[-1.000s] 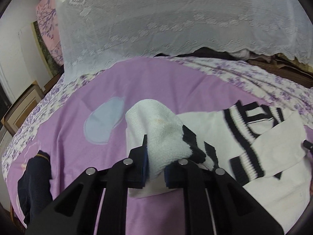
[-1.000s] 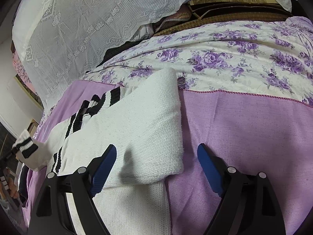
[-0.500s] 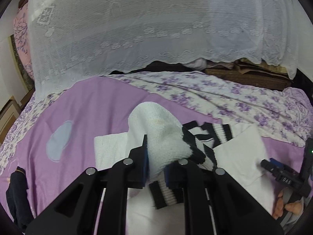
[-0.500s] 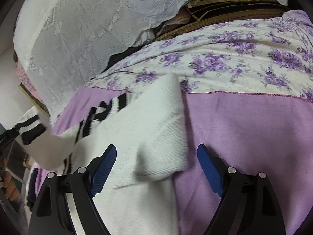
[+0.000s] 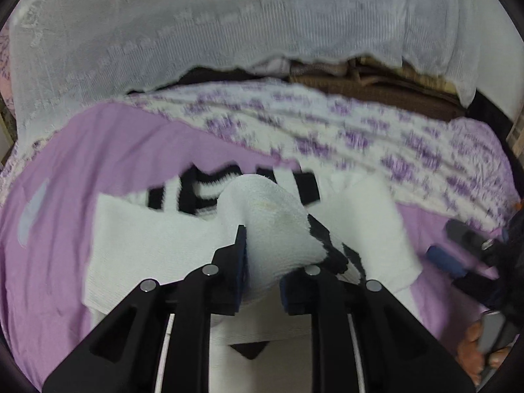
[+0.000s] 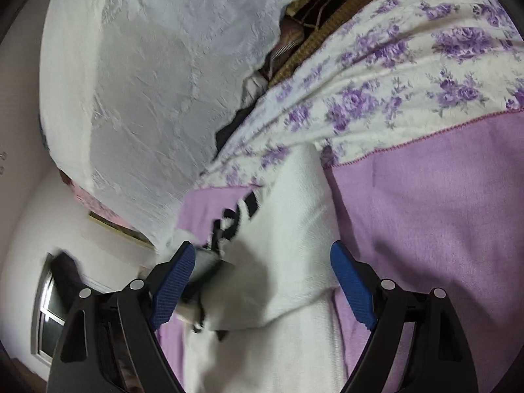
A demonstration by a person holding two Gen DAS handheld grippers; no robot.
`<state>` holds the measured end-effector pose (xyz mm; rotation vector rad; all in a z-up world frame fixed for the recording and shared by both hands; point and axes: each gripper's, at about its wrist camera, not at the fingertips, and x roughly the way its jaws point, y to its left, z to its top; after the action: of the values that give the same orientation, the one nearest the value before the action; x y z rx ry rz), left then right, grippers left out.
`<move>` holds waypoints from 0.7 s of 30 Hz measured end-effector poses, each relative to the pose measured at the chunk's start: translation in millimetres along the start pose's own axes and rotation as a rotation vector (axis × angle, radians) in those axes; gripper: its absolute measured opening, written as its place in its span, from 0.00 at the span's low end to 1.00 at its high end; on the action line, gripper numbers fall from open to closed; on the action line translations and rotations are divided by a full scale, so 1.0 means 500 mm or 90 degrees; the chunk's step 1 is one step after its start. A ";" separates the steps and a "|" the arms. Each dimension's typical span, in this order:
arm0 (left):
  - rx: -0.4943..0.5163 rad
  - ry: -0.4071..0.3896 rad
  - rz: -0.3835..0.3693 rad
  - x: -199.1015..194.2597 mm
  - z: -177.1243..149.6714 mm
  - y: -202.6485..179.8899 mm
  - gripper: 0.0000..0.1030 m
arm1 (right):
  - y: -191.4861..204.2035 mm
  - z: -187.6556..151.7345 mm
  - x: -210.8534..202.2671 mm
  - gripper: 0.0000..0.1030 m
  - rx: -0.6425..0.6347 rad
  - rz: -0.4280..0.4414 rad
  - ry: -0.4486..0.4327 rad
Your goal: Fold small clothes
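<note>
A white knit sweater (image 5: 157, 235) with black stripes lies on the purple bedspread (image 5: 98, 150). My left gripper (image 5: 262, 271) is shut on its white sleeve (image 5: 271, 222) with a black-striped cuff and holds it over the sweater's body. The other sleeve (image 5: 366, 226) lies folded across the right side. My right gripper (image 6: 262, 281) is open and empty above that folded sleeve (image 6: 294, 229); it also shows at the right edge of the left wrist view (image 5: 458, 255).
A white lace cover (image 5: 229, 23) drapes over the pile at the back. A floral purple sheet (image 6: 409, 75) borders the bedspread. Brown folded fabrics (image 5: 376, 78) sit under the lace. A window (image 6: 49, 314) is at the far left.
My left gripper has carried the sleeve rightward across the sweater, toward the right gripper. The right gripper has tilted and stays open over the folded sleeve.
</note>
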<state>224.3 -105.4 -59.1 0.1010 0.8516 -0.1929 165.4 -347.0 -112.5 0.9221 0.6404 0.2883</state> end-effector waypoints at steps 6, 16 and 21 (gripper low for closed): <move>-0.046 0.039 -0.023 0.067 -0.053 0.005 0.17 | 0.011 -0.013 0.027 0.73 0.034 0.062 0.095; -0.079 0.013 -0.058 0.038 -0.045 0.024 0.18 | 0.011 -0.096 0.116 0.68 0.196 0.160 0.237; -0.067 0.023 -0.070 0.030 -0.064 0.033 0.43 | 0.012 -0.114 0.149 0.68 0.262 0.168 0.239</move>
<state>213.6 -86.0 -91.2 -0.0403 0.9031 -0.2492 188.2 -270.2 -161.3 1.3686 0.9465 0.5881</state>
